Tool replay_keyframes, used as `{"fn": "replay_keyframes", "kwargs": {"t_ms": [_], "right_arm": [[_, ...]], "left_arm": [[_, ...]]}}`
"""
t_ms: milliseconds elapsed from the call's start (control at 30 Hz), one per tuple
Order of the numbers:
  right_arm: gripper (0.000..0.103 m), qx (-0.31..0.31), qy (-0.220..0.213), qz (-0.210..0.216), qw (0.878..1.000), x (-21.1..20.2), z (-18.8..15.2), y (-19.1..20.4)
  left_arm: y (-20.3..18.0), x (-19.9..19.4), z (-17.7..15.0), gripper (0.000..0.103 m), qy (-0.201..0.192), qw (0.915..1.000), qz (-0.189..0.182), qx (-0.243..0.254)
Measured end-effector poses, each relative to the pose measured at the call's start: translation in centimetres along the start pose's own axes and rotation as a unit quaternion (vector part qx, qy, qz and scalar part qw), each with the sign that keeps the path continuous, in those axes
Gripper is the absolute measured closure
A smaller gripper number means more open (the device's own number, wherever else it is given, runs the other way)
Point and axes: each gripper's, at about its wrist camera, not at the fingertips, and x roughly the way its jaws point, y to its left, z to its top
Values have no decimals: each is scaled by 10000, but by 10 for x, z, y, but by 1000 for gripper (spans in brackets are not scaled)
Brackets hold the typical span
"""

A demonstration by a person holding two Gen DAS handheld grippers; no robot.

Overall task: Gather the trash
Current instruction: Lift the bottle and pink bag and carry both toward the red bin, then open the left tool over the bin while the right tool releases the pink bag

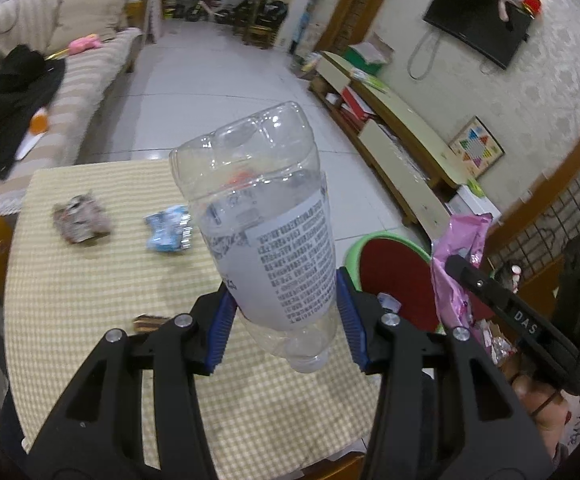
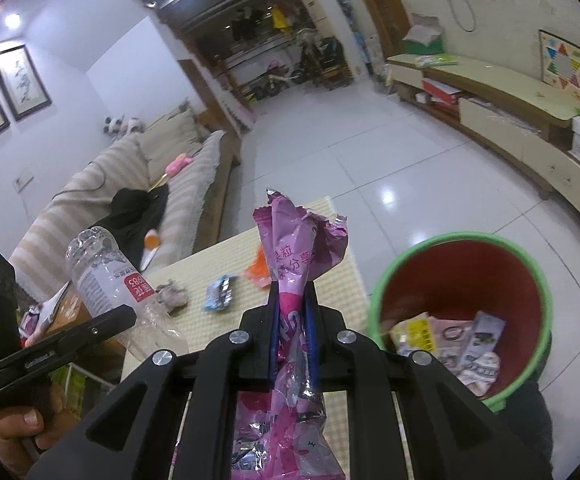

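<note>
The left gripper (image 1: 285,320) clamps a clear plastic bottle (image 1: 265,216) between its ribbed blue pads (image 1: 219,332). The bottle is empty, thin-walled and ridged at its base, which points away from the camera, with the neck toward it; a pale label with dense black print wraps its middle. The right gripper (image 2: 293,312) is pinched narrow on a pink foil wrapper (image 2: 298,248), crinkled and twisted, its silver inside showing at the torn edges.

Both are held above a table (image 1: 89,280) covered in a yellow-and-white checked cloth. On the cloth lie a crumpled grey wad (image 1: 81,220), blurred, and a small blue-and-white packet (image 1: 169,228).

Beside the table stands a round bin (image 2: 462,312), green at the rim and red inside.

The left wrist view shows the label's text side and a brown scrap (image 1: 147,322) at the gripper's left finger; of the bin it gives only rim and red wall. The right wrist view looks into the bin, where flattened paper and wrappers (image 2: 450,340) lie at the bottom, and shows the label's red patch (image 2: 137,286), an orange scrap (image 2: 257,270) behind the wrapper, and the hand (image 2: 21,428) holding the left gripper.
</note>
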Motion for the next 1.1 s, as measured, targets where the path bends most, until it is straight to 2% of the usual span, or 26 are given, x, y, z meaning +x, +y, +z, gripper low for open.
{"fn": "replay_keyframes", "kwargs": {"t_ms": [333,667,1100], "right_arm": [[93,388,-164,-338,9985,-14,11,-67],[93,690,-176,-529,9961,-13,10,-115],[93,796,-160,-836,9932,-4,7,-146]], "left_arm": [[-68,47,11,57,272,9972,-461,528],[-127,97,4,57,587,9915,-705,925],[-160,136,8,56,815,9869,-804,1135]]}}
